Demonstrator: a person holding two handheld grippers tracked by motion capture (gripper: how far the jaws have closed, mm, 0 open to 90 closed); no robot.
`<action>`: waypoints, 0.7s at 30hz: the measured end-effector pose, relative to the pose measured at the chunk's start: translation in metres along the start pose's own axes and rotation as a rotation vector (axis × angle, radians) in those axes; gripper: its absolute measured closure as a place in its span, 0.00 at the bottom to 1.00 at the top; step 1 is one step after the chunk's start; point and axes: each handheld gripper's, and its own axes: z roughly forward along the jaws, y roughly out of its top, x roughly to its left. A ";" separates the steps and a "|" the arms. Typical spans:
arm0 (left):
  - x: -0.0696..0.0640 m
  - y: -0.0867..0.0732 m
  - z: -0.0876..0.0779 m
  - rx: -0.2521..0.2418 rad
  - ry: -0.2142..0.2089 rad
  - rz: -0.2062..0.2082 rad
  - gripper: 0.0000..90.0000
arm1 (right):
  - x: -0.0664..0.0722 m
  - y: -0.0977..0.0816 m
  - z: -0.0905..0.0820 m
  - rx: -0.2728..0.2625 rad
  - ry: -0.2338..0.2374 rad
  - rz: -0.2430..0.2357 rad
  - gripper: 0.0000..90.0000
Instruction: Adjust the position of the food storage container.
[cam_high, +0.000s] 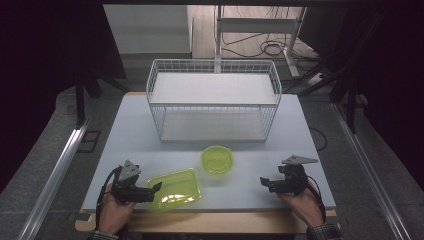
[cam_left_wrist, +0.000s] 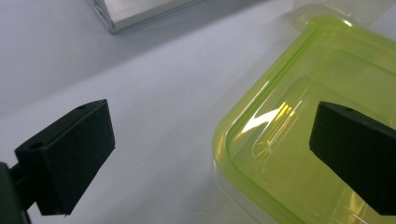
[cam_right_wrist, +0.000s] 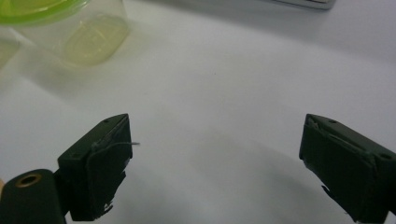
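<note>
Green-lidded rectangular container (cam_high: 174, 189) lies on the worktop (cam_high: 300, 130) in front of the wire basket (cam_high: 214, 100), with the round container (cam_high: 218, 159) between them. Left gripper (cam_high: 156, 188), fingers (cam_left_wrist: 70, 158) wide, straddles the rectangular container's near corner. Recommend squaring both pads across the rim before closing. Right gripper (cam_high: 262, 181) stands open, well apart.

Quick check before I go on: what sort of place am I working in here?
Most likely a lab recording station, not a kitchen. A bare white table stands between dark curtains, with metal rails along the floor and loose cables behind. On the table are a wire basket and two green containers.
</note>
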 end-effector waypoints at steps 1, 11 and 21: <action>-0.001 0.000 0.000 -0.008 -0.007 0.007 0.00 | 0.001 0.000 0.000 0.003 -0.002 -0.013 0.12; -0.010 0.000 0.005 -0.005 0.000 0.074 0.00 | 0.005 0.001 0.002 0.014 0.033 -0.047 0.23; -0.011 0.001 0.002 -0.010 -0.002 0.062 0.02 | 0.009 0.003 0.000 0.015 0.045 -0.051 0.38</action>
